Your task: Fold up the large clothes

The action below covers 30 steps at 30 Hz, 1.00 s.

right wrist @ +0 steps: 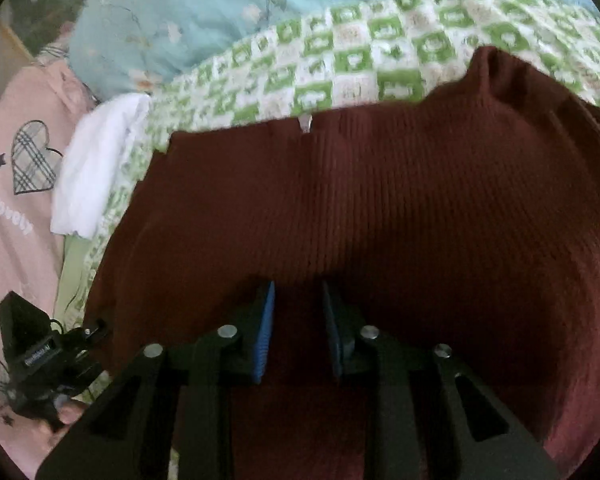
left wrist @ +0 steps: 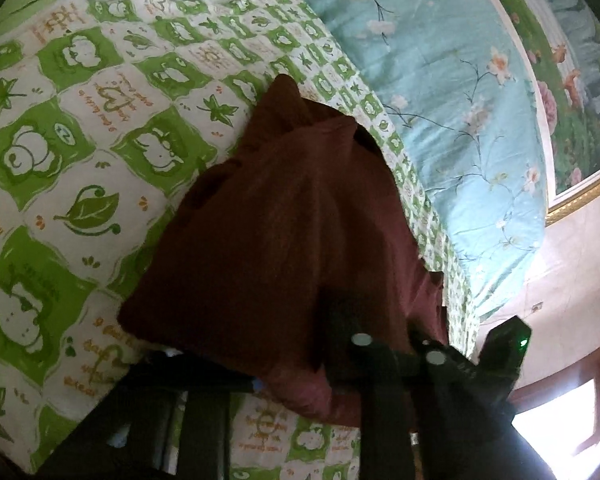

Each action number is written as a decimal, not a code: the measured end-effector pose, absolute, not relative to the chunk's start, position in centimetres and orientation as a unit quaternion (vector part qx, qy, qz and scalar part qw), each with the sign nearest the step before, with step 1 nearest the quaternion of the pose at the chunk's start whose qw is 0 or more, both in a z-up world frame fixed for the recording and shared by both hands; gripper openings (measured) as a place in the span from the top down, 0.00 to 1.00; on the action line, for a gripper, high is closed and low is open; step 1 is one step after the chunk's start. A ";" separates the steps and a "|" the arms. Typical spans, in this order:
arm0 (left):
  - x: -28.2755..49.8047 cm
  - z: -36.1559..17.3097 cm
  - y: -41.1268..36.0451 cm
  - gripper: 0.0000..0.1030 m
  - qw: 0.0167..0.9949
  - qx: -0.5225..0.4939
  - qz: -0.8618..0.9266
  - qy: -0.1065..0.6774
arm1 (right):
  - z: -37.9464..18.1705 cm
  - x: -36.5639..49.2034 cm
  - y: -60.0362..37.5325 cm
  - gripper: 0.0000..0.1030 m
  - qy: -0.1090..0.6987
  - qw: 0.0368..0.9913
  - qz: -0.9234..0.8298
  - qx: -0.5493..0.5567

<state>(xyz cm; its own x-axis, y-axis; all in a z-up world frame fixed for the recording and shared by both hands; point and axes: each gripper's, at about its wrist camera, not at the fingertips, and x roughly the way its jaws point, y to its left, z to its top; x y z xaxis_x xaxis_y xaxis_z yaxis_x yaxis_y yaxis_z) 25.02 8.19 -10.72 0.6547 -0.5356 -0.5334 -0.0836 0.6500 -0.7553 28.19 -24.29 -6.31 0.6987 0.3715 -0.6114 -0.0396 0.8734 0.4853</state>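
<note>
A dark maroon knitted sweater (left wrist: 284,232) lies on a green-and-white patterned bedsheet (left wrist: 80,128). In the left wrist view it hangs bunched over my left gripper (left wrist: 296,376), whose fingers are mostly hidden under the cloth; the fabric drapes from it as if pinched. In the right wrist view the sweater (right wrist: 380,200) is spread wide, with its turtleneck collar (right wrist: 492,68) at the upper right. My right gripper (right wrist: 298,292) has its blue-padded fingers (right wrist: 266,332) parted, with sweater fabric between and below them.
A light blue floral quilt (left wrist: 440,100) lies along the bed's far side. A white cloth (right wrist: 96,168) and a pink garment with a heart print (right wrist: 24,184) lie at the left. My other gripper (right wrist: 40,364) shows at the lower left.
</note>
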 end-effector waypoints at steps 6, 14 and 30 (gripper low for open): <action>24.8 -6.2 6.1 0.93 0.849 -0.350 -0.180 0.353 | -6.4 28.1 -24.7 0.77 0.372 0.889 0.115 0.240; 25.3 0.1 -4.5 0.93 0.858 -0.248 -0.316 0.319 | -7.2 28.6 -28.7 0.78 0.395 0.820 0.182 0.372; 26.7 -5.7 -13.0 0.94 0.832 -0.162 -0.354 0.394 | -5.8 28.1 -34.7 0.38 0.352 0.771 0.237 0.475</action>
<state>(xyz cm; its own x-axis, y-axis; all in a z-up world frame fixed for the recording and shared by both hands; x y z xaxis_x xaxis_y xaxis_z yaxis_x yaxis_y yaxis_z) 26.66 -12.99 -5.69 0.4385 -0.7170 -0.5419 0.4610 0.6970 -0.5492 28.11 -34.71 -5.80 0.6399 0.6993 -0.3186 -0.0308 0.4376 0.8986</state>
